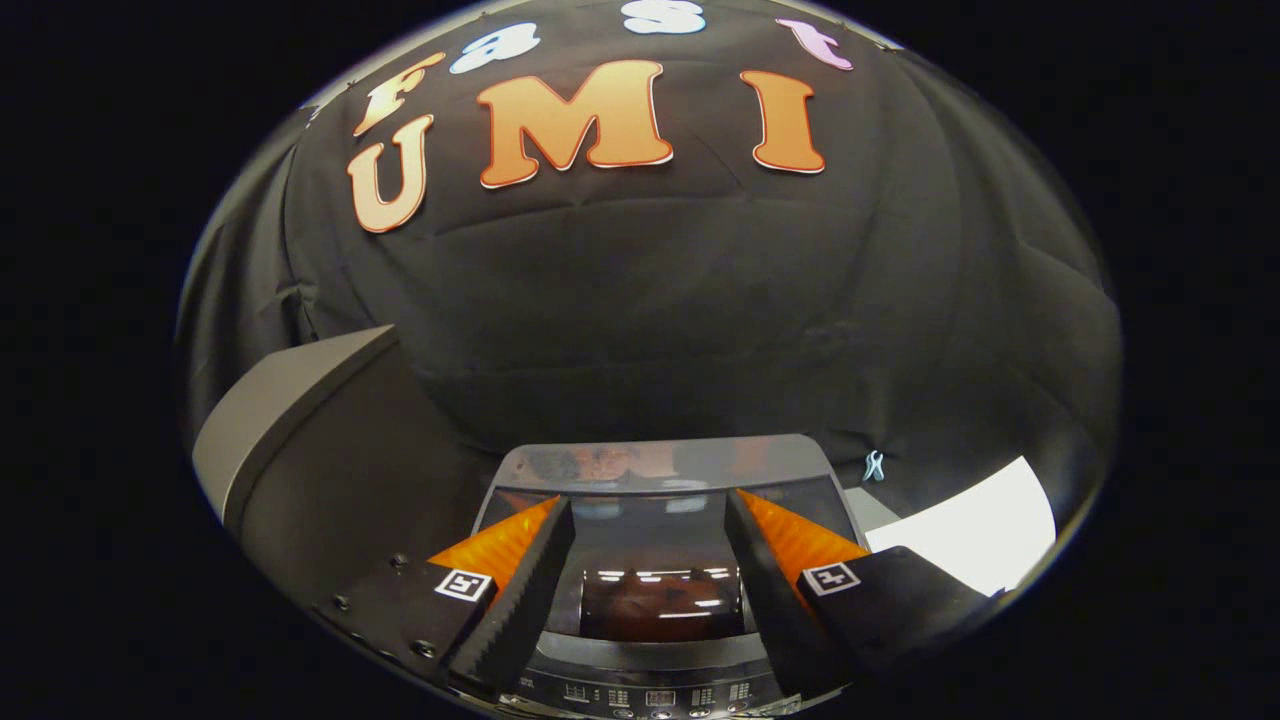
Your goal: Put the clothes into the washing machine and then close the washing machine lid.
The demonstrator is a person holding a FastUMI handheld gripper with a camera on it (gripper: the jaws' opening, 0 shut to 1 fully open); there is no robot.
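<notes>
Here the gripper (650,545) hung just above a small top-loading washing machine (660,600), its fingers spread wide with nothing between them. Between and below them showed a dark glossy window in the washing machine lid (660,470), which seemed to lie shut over the drum; a control panel (650,695) ran along the near edge. No clothes could be made out in the frame, and whether any lay inside could not be told through the reflections. Judged from this, the loading step looked finished or not yet begun. A grey box (300,440) stood beside the machine's left edge, white paper (970,530) past its right.
</notes>
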